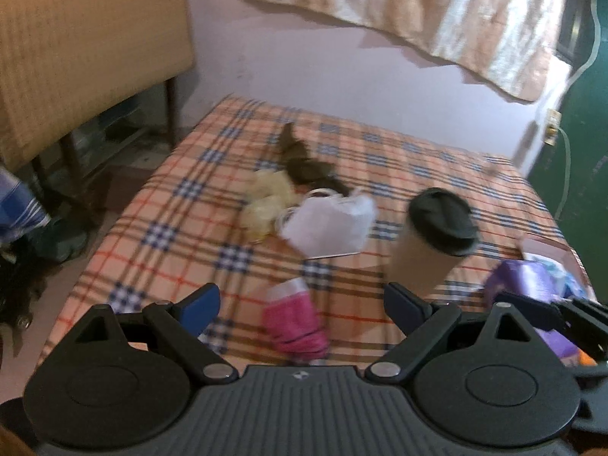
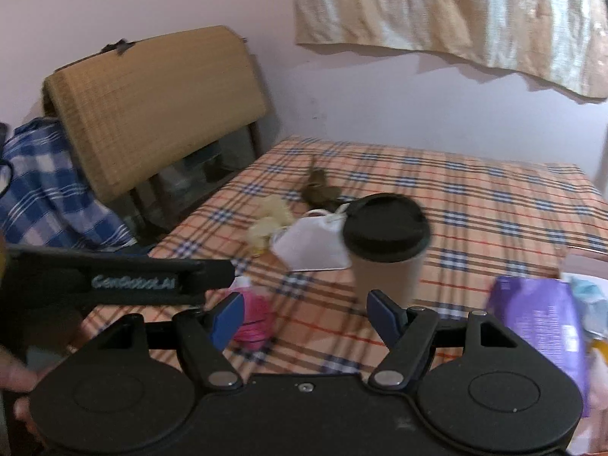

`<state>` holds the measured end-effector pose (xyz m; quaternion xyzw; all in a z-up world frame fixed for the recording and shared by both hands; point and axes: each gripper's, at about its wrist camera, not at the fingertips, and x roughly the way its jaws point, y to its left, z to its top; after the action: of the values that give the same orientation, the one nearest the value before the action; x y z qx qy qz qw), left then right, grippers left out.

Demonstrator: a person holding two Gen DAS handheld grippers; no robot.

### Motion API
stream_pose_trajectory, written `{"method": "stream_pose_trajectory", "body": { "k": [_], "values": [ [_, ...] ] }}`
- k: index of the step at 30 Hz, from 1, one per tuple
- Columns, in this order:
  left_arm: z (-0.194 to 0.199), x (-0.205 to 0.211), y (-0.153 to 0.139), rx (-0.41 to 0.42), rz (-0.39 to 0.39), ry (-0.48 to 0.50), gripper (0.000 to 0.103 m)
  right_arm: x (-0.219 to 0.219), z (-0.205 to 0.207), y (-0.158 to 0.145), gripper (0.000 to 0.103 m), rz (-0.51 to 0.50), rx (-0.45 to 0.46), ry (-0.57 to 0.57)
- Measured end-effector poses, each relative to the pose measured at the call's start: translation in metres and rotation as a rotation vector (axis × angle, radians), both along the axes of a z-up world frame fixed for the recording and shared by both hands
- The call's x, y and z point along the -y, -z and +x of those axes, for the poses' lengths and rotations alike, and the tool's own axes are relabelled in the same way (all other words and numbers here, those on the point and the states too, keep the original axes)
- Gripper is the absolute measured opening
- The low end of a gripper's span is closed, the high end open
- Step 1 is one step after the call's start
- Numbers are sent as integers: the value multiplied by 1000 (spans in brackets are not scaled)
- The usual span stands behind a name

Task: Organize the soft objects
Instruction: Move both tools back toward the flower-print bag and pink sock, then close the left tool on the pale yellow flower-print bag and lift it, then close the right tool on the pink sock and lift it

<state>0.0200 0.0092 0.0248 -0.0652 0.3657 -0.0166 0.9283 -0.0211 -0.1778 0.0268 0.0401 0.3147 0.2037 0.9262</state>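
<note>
A plaid-covered bed [image 1: 178, 205] [image 2: 494, 205] holds soft things. A pink cloth [image 1: 294, 319] [image 2: 254, 319] lies near the front edge. A white face mask [image 1: 330, 224] [image 2: 311, 245], pale yellow fluffy pieces [image 1: 266, 201] [image 2: 269, 220] and a dark olive cloth [image 1: 307, 163] [image 2: 321, 190] lie mid-bed. My left gripper [image 1: 302, 304] is open and empty, above the pink cloth. My right gripper [image 2: 304, 315] is open and empty, just in front of a paper cup [image 2: 385, 250] [image 1: 433, 243] with a black lid.
A purple packet [image 2: 539, 326] [image 1: 524, 281] and other wrapped items sit at the bed's right front. A wooden stand draped with tan cloth [image 1: 87, 60] [image 2: 159, 102] is left of the bed. A blue checked cloth [image 2: 49, 190] hangs at left. The left gripper's body [image 2: 114, 277] crosses the right wrist view.
</note>
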Motion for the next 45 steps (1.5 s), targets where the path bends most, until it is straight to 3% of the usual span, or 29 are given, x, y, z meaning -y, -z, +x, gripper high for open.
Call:
{"method": "stream_pose_trajectory", "body": {
  "k": [5,13,23,27,30,31,33,34,35,36,39,45],
  "values": [
    [21,-27,13,-12,7,-56,96,-21,2,14,84,-8,-30,-52],
    [94,-52,30,-15,3,-80,97,-37,7,28,84,-2,-44,-93],
    [178,-49,53,-57,-57,-69,97,-48,23,46,84,-15,-68,-117],
    [192,-43,70,-94,-6,-37,96,-52,29,55,84,-13,-93,-127],
    [195,-43,82,-116,21,-17,85,-55,32,58,84,-17,-98,-135],
    [191,-42,83,-88,48,-6,78,-56,33,59,84,-17,-99,-134],
    [182,-36,84,-69,132,20,58,-58,36,61,84,-14,-103,-131],
    [177,-36,84,-57,169,29,41,-59,38,62,84,-12,-104,-128],
    [172,-38,83,-51,175,40,27,-60,40,62,84,-12,-105,-125],
    [168,-44,81,-54,154,49,22,-61,41,63,84,-12,-102,-123],
    [155,-60,74,-57,99,41,18,-65,45,66,84,-19,-101,-112],
    [99,-75,50,-21,126,13,18,-79,56,73,89,11,-104,-112]
  ]
}}
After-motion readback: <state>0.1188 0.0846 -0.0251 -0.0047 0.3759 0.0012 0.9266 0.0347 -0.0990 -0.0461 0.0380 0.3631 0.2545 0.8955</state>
